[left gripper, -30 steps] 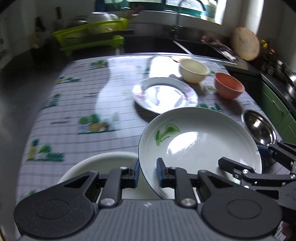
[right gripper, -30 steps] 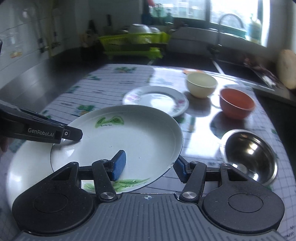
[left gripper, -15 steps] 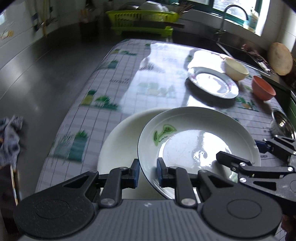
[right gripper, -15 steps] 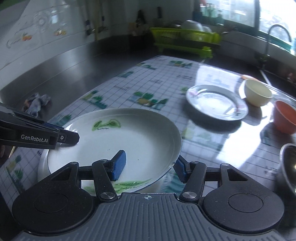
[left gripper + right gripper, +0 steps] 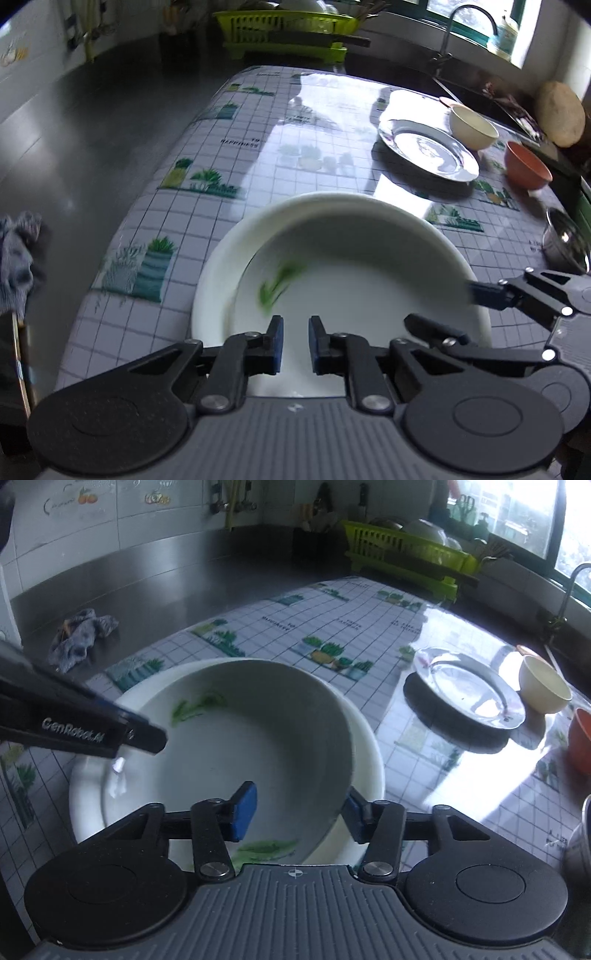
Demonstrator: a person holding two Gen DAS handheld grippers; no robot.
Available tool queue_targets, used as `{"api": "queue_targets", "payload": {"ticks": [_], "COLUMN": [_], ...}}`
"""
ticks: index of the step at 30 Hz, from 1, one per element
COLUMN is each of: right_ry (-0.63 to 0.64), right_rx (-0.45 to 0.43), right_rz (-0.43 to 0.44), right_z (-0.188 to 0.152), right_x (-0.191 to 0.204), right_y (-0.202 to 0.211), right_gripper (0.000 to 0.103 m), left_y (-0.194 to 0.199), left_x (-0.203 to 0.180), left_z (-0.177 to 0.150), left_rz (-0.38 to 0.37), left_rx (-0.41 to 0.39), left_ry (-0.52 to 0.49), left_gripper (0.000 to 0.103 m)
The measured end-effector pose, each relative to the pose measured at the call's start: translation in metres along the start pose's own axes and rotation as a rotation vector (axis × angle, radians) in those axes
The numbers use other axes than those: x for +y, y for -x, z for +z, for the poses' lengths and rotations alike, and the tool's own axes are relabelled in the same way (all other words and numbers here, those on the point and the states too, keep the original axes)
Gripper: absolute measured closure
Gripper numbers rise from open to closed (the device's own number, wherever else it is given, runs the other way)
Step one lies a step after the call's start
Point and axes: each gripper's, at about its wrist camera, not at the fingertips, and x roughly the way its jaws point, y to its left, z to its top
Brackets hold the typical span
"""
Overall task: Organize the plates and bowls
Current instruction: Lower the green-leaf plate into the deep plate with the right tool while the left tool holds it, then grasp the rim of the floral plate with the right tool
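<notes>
Right wrist view: my right tongs gape around the white leaf-printed plate, which lies on a plain white plate. My left tongs stand slightly parted above its near edge, gripping nothing.

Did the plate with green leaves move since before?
Yes. The green-leaf plate went down onto the big white plate; before, it was held up over it.

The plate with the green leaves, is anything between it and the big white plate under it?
Nothing visible. The plate with the green leaves sits right over the big white plate, whose rim shows bare around it. The right gripper and left gripper have their jaws apart at its near edge.
</notes>
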Motion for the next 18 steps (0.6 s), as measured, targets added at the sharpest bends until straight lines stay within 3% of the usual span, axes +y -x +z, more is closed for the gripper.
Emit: {"api": "queue_targets", "payload": {"ticks": [7,9,12,18], "right_ry": [-0.003,-0.023,-0.061,-0.177], "right_rx": [0.001,-0.009,-0.023,-0.037], "right_rz": [0.004,0.012,0.026,-0.008], "right_z": [-0.006,-0.005,0.0,0.018], "right_x": [0.001,-0.003,-0.015,-0.059], "right_y": [0.0,0.003,0.009,0.014], "right_gripper": [0.056,0.055,0.054,0.053], "left_y": [0.002,0.003,0.005,-0.006], "left_x": [-0.002,-0.003,-0.006,-0.021], "left_z": [0.003,0.008,0.021,0.063], "left_rz": [0.0,0.002,-0.004,-0.046], "left_rx": [-0.004,-0.011,-0.027,-0.034], "left_ry": [-0.015,-0.018,-0.035,-0.056], "left_gripper": [0.08,0.068,0.059,0.057]}}
